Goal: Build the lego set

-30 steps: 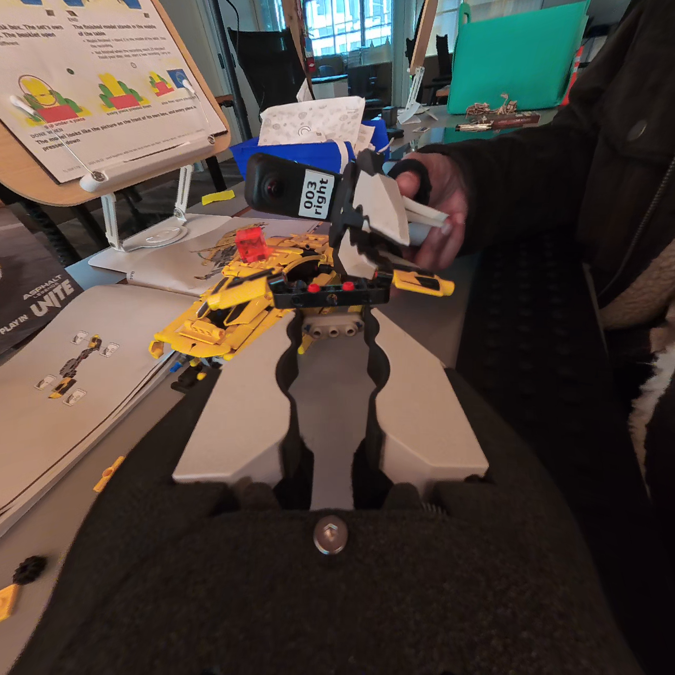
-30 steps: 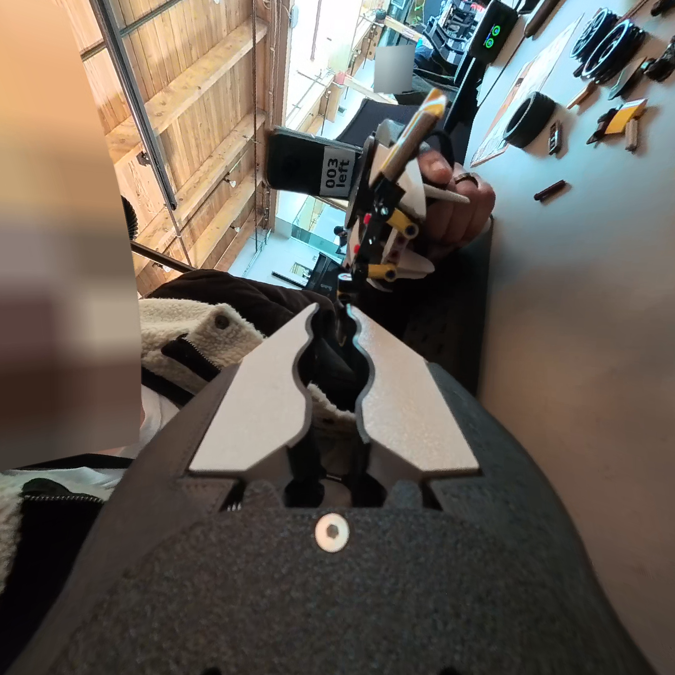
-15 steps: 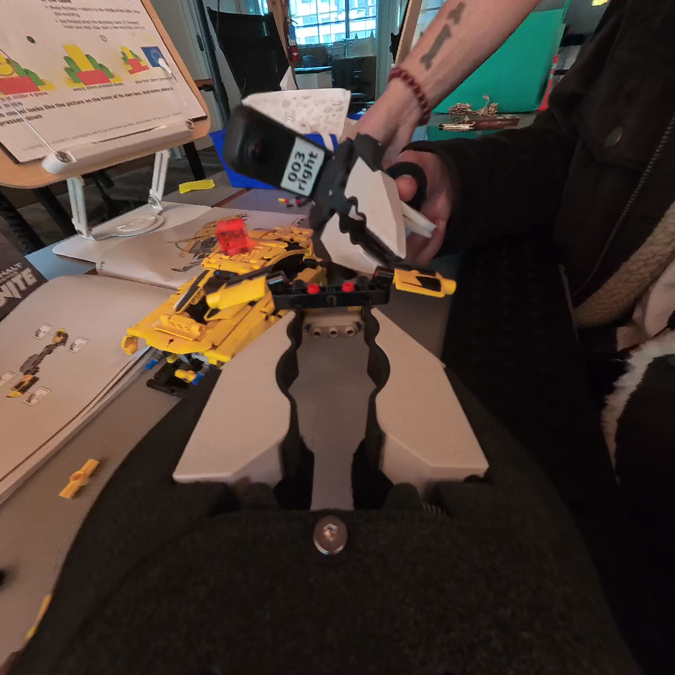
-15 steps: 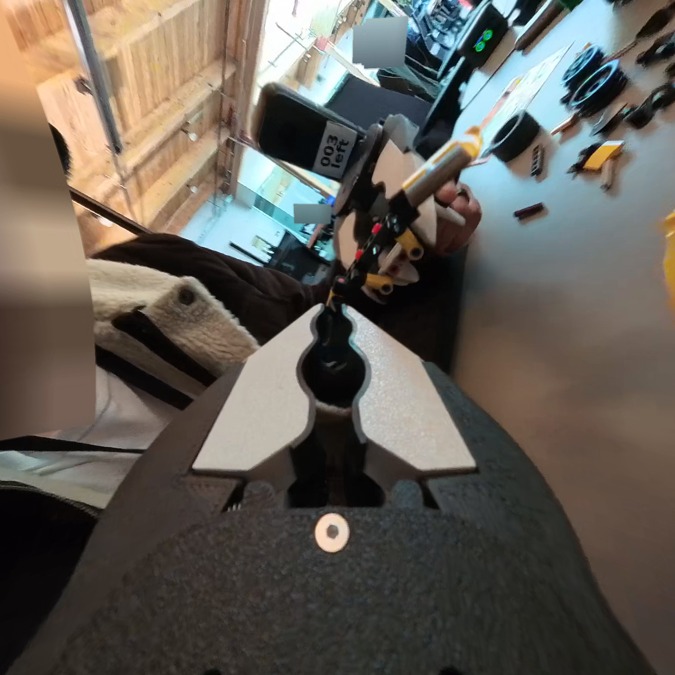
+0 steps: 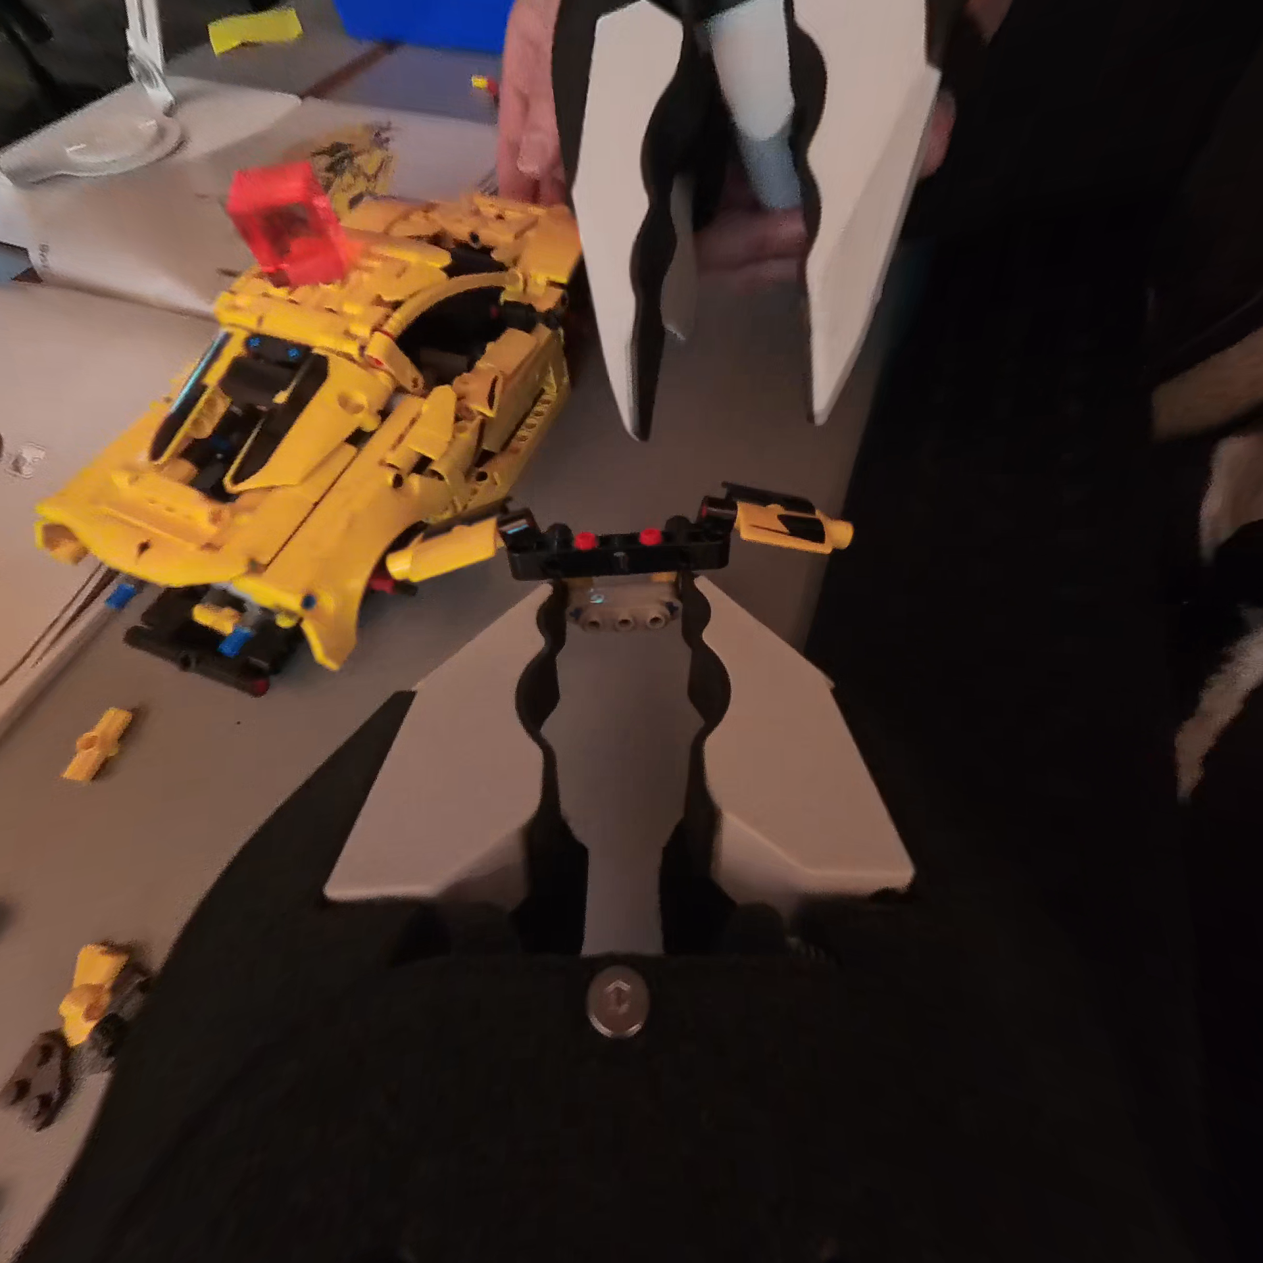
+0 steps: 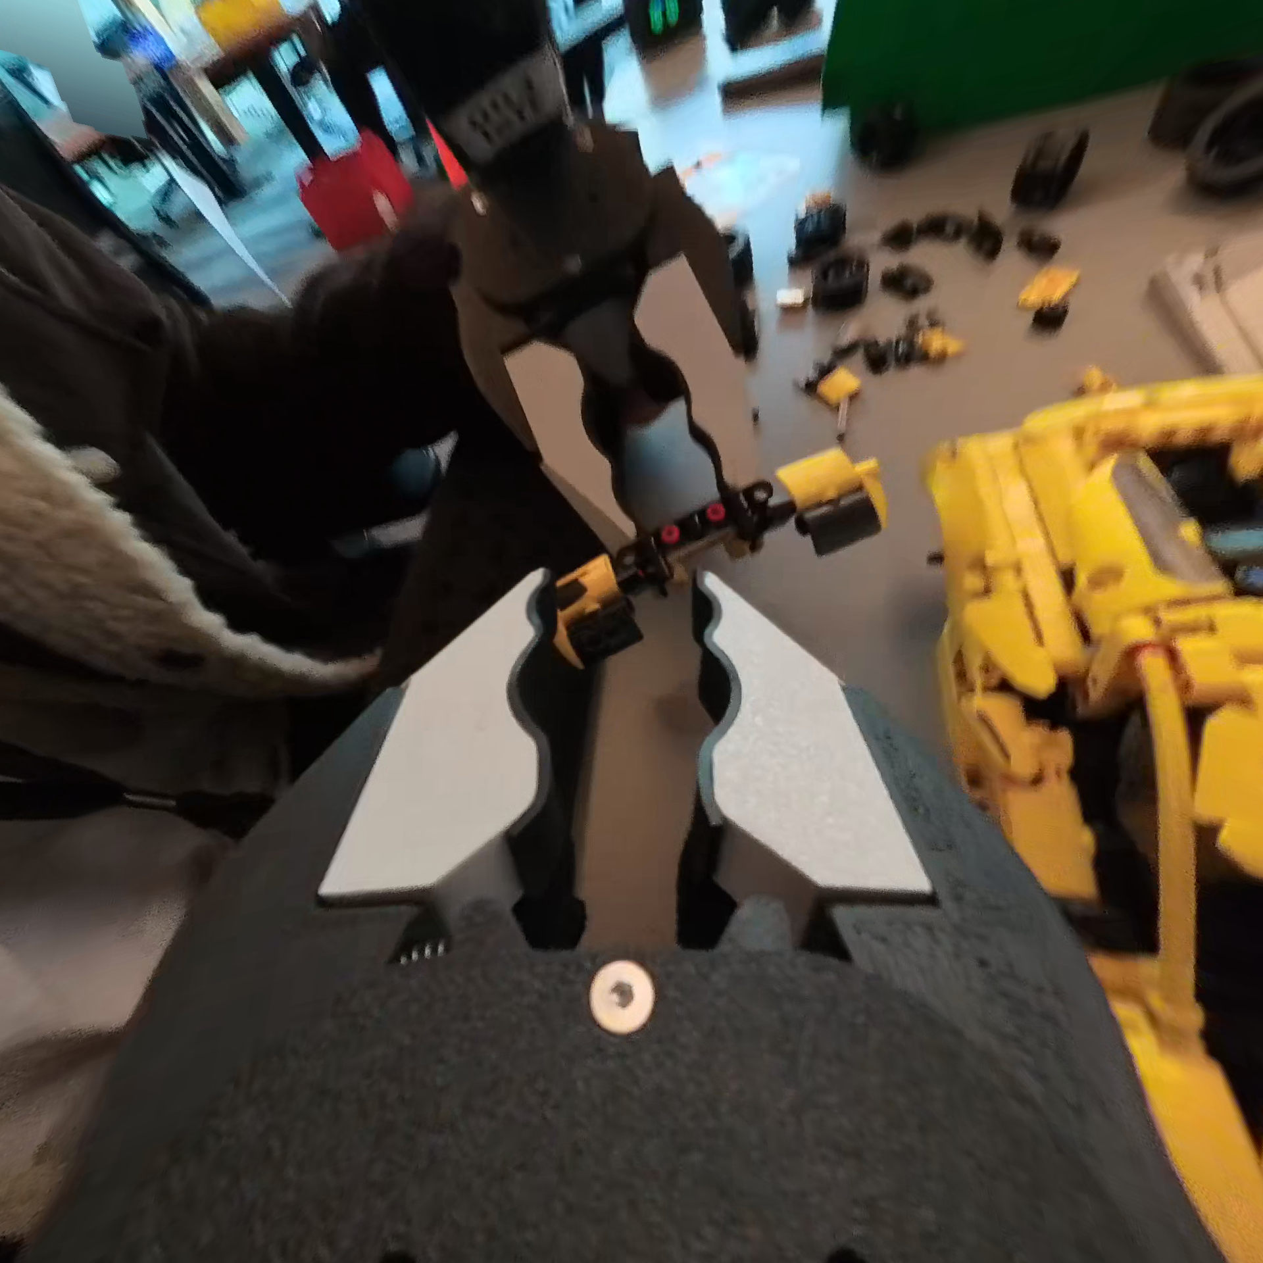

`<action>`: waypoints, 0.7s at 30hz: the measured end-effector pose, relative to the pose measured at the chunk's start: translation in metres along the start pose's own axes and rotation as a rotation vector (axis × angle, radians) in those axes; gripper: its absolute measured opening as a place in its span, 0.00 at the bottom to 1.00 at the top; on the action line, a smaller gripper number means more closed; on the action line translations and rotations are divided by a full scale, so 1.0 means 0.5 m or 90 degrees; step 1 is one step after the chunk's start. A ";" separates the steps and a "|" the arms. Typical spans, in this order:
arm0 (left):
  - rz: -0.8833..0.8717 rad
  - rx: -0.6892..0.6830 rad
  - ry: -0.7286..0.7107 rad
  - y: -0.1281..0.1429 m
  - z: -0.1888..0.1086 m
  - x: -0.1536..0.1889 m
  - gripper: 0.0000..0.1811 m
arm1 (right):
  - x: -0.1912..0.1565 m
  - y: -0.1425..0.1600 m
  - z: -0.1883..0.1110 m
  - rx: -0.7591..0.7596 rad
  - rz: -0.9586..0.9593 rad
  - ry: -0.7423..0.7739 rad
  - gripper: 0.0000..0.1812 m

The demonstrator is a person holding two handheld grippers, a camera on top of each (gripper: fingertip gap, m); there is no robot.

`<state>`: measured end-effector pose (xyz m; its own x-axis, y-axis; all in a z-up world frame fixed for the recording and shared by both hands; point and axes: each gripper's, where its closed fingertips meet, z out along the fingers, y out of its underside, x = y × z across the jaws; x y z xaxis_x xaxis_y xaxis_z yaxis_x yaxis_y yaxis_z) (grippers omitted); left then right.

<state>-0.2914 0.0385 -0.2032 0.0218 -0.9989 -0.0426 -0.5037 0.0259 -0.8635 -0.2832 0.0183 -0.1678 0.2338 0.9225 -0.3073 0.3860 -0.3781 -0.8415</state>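
My left gripper [image 5: 622, 601] is shut on a small sub-assembly [image 5: 618, 550]: a black beam with two red pins, a yellow piece at each end and a tan block pinched between the fingertips. It is held above the table's near edge, just right of the yellow lego car [image 5: 328, 437], which carries a clear red brick [image 5: 287, 229] on its roof. My right gripper [image 5: 724, 424] is open and points down at the sub-assembly from a short way above. In the right wrist view my right gripper [image 6: 622, 588] faces the sub-assembly [image 6: 683, 540], the left gripper [image 6: 673, 526] and the car [image 6: 1093, 615].
A loose yellow connector [image 5: 96, 745] and yellow and black pieces [image 5: 82, 1005] lie on the grey table at the near left. Tyres [image 6: 1052, 164] and several small black and yellow parts [image 6: 943, 239] lie farther off. An open instruction booklet [image 5: 89, 225] lies behind the car. A person's dark coat [image 5: 1025, 615] fills the right. The grippers' ends are close to 4 cm from one another. The loose yellow connector [image 5: 96, 745] is about 15 cm from my left fingertips.
My right gripper has opened and swung round to point down over the sub-assembly. Both views have tilted down toward the table. My left gripper still holds the sub-assembly.
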 end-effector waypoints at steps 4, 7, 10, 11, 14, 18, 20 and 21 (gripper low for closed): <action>0.043 -0.009 -0.008 0.005 0.006 0.008 0.18 | 0.010 0.028 0.017 -0.017 0.050 0.001 0.20; 0.077 -0.004 -0.026 -0.004 0.009 0.013 0.18 | 0.019 0.007 0.018 0.013 0.121 0.004 0.16; 0.080 -0.002 -0.057 -0.017 0.010 0.012 0.18 | 0.035 0.004 0.026 0.000 0.147 0.053 0.14; 0.071 -0.004 -0.070 -0.020 0.011 0.010 0.18 | 0.035 0.003 0.030 -0.004 0.150 0.062 0.13; 0.058 -0.030 -0.109 -0.019 0.019 0.009 0.18 | 0.035 0.005 0.038 -0.024 0.149 0.094 0.09; 0.064 -0.066 -0.168 -0.011 0.025 0.008 0.18 | 0.038 0.018 0.037 -0.054 0.161 0.119 0.06; 0.049 -0.074 -0.187 -0.009 0.026 0.010 0.19 | 0.040 0.029 0.034 -0.085 0.148 0.136 0.05; 0.040 -0.076 -0.188 -0.008 0.024 0.014 0.19 | 0.043 0.036 0.031 -0.107 0.134 0.152 0.04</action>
<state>-0.2790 0.0320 -0.2060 0.2285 -0.9400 -0.2533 -0.6094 0.0648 -0.7902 -0.2851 0.0325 -0.1964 0.5179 0.7864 -0.3366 0.4440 -0.5834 -0.6801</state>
